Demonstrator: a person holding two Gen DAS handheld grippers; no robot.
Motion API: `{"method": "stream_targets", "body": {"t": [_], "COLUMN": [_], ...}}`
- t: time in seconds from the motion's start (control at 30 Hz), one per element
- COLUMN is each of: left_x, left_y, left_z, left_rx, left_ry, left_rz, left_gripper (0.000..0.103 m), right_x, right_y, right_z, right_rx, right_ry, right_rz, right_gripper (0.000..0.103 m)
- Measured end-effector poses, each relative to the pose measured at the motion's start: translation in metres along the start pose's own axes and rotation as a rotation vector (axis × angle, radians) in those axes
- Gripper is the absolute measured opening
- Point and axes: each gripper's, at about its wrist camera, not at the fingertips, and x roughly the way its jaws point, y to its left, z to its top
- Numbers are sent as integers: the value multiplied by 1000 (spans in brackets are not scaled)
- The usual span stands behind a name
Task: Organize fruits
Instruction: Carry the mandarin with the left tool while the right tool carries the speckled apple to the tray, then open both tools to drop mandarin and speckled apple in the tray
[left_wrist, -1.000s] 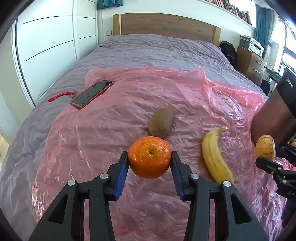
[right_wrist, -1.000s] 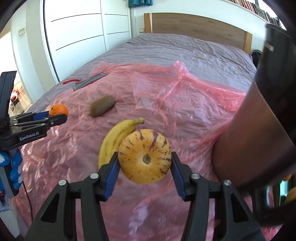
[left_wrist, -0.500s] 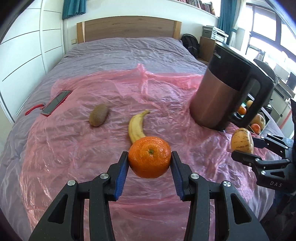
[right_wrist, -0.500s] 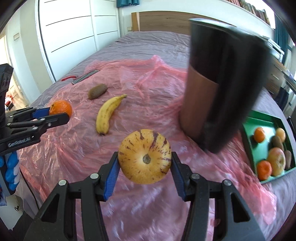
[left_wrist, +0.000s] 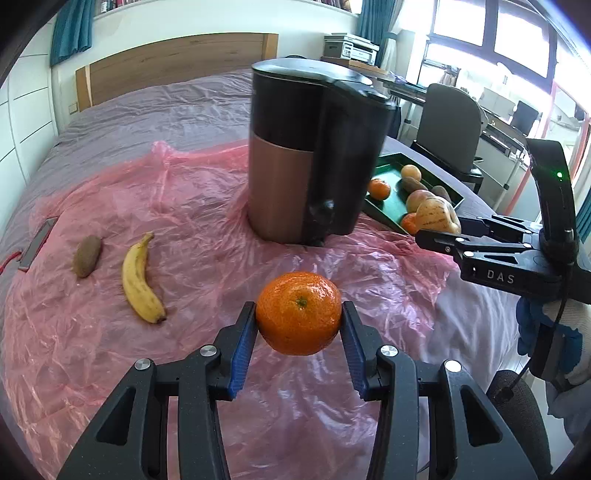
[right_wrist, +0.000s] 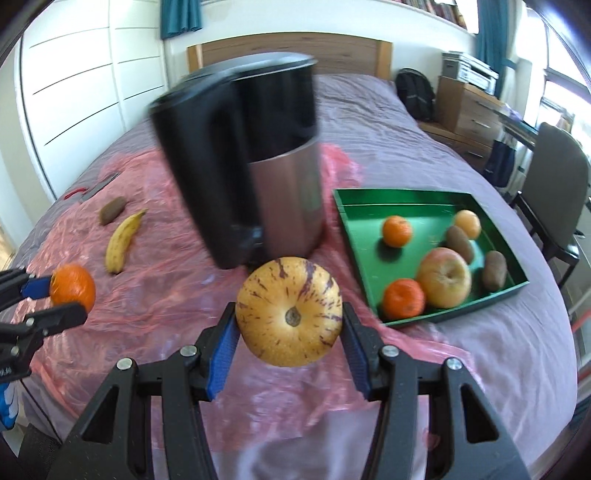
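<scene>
Gripped between the blue pads of my left gripper (left_wrist: 298, 325) was a round orange mandarin (left_wrist: 298, 312), held clear above the pink plastic sheet (left_wrist: 184, 206) that covered the bed. My right gripper (right_wrist: 289, 330) was likewise clamped on a yellow melon with purple streaks (right_wrist: 288, 312), its stem end facing the camera. Both fruits sat squarely between their jaws and neither touched the sheet. From the right wrist view, the green tray (right_wrist: 406, 195) lay to the right and a little farther off, already holding two mandarins, an apple, two kiwis and one paler round fruit. A tall black and copper kettle (left_wrist: 295, 166) stood on the sheet just left of the tray, between it and the loose fruit. Far to the left, a banana (left_wrist: 138, 280) and a kiwi (left_wrist: 86, 255) lay on the plastic, near each other but not touching. I judged the step in hand to be carrying both fruits to the tray. To do it well, I would bring the melon in first over the tray's near left corner, where bare green floor showed, lower it until it rested, and only then let the jaws part. The mandarin had to pass around the near side of the kettle, not over it, and be set down apart from the apple so nothing rolled.
</scene>
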Motion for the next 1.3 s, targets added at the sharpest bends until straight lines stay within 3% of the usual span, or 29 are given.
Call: {"method": "stream_targets", "body": {"t": [0.3, 0.6, 0.9, 1.3], "left_x": [33, 87, 148, 221], "left_y": [-72, -136, -150, -152], "left_z": [33, 83, 125, 124], "left_rx": [72, 119, 112, 107], "left_ry": [19, 8, 0, 53], "left_rz": [-69, -118, -53, 11], "left_gripper": [39, 39, 40, 40], "right_x": [1, 26, 83, 155], "right_y": [-91, -174, -204, -218], "right_z": [-2, 22, 57, 79], "right_rx": [104, 152, 109, 63], "right_ry": [-45, -105, -121, -55], "right_rz": [-61, -102, -64, 37], "right_gripper": [62, 62, 62, 62]}}
